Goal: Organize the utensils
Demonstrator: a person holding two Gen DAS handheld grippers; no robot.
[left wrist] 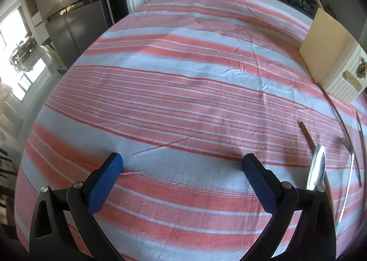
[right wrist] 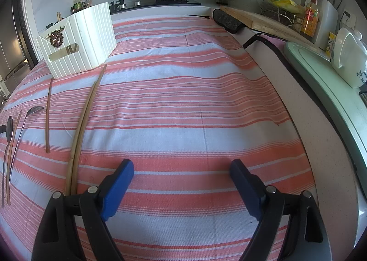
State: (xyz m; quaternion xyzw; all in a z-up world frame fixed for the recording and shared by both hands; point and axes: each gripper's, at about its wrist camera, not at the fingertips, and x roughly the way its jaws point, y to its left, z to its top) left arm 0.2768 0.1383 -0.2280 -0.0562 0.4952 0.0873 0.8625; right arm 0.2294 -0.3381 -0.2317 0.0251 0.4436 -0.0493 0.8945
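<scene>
Chopsticks (right wrist: pixel 59 17), seemingly, inside white caddy (right wrist: pixel 78 38).

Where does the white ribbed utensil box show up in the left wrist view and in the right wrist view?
Left wrist: the white ribbed box stands at the right edge, above the spoons and chopsticks.
Right wrist: the box sits upper left, at the far end of the chopsticks.
Shared landmark: the gold wreath ornament on the box's slotted end, above the handle cutout.

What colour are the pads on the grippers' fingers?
Blue pads on black arms, clearest in the right wrist view.
</scene>
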